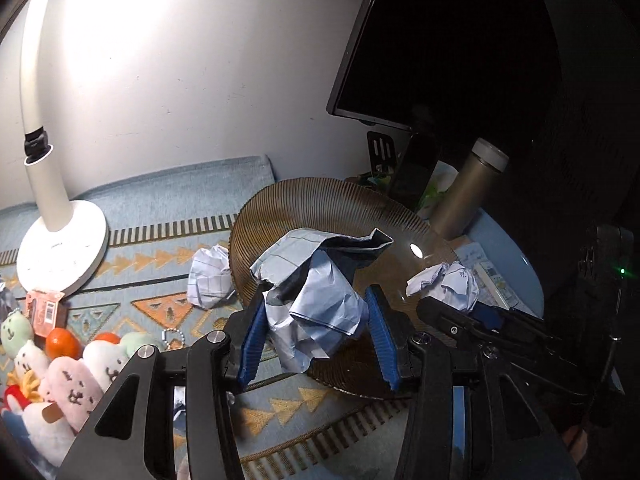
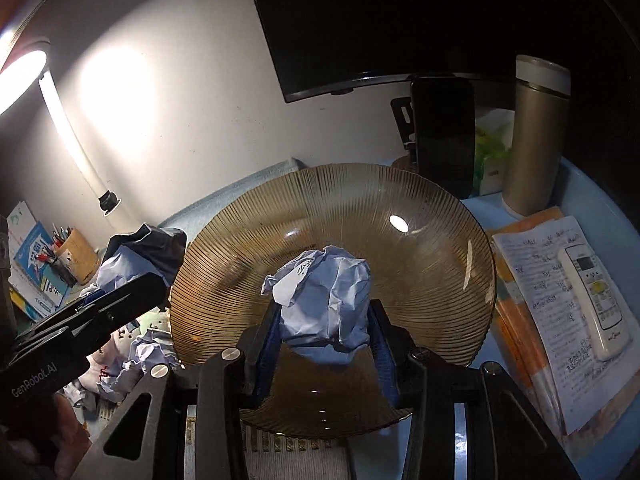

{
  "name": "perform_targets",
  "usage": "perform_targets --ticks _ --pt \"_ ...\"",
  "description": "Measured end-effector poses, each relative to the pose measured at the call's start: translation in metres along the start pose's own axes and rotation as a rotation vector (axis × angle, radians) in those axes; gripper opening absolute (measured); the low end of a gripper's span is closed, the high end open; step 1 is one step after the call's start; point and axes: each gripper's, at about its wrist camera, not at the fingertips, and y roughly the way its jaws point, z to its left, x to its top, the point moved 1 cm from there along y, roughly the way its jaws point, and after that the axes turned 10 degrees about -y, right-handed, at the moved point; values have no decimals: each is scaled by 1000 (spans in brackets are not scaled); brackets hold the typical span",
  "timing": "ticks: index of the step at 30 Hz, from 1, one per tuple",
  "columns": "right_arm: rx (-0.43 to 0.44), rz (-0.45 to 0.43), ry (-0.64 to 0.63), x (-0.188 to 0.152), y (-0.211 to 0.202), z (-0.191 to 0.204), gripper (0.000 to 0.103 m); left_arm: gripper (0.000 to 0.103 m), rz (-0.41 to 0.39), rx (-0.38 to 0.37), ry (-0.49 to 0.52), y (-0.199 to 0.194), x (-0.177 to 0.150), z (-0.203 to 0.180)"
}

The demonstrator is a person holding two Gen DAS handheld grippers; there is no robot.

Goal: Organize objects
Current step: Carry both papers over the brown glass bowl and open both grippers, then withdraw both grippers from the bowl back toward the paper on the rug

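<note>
My left gripper [image 1: 316, 312] is shut on a crumpled paper ball [image 1: 316, 304] and holds it over the near left rim of a ribbed amber glass plate [image 1: 320, 208]. My right gripper [image 2: 326, 320] is shut on another crumpled paper ball [image 2: 328, 296] above the plate [image 2: 420, 264]; it shows at the right of the left wrist view [image 1: 452, 280]. The left gripper with its paper [image 2: 140, 260] shows at the left of the right wrist view. A third paper ball [image 1: 210, 276] lies on the patterned cloth left of the plate.
A white desk lamp base [image 1: 60, 248] stands at the left, plush toys [image 1: 68, 376] and oranges [image 1: 62, 342] below it. A metal flask [image 2: 536, 136], phone [image 2: 442, 136] and monitor [image 2: 360, 20] stand behind the plate. A remote [image 2: 596, 300] lies on papers at the right. A pencil holder [image 2: 76, 254] stands far left.
</note>
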Motion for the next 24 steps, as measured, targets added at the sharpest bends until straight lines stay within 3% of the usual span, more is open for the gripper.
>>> perform_targets --ticks 4,6,7,8,16,24 --pt "4 14 16 -3 7 -11 41 52 19 -1 7 19 1 -6" --pt "1 18 23 -5 9 -14 46 66 32 11 -1 25 0 -6" --pt "0 18 28 -5 10 -16 55 78 26 17 -8 25 -1 -5" --pt "-4 13 31 -5 9 -17 65 80 16 19 -12 24 -1 -3" --pt "-3 -32 36 -8 -11 -18 69 81 -15 25 -16 -6 -5 4" --pt "62 -85 -43 -13 -47 38 69 81 -117 53 -54 -93 -21 35"
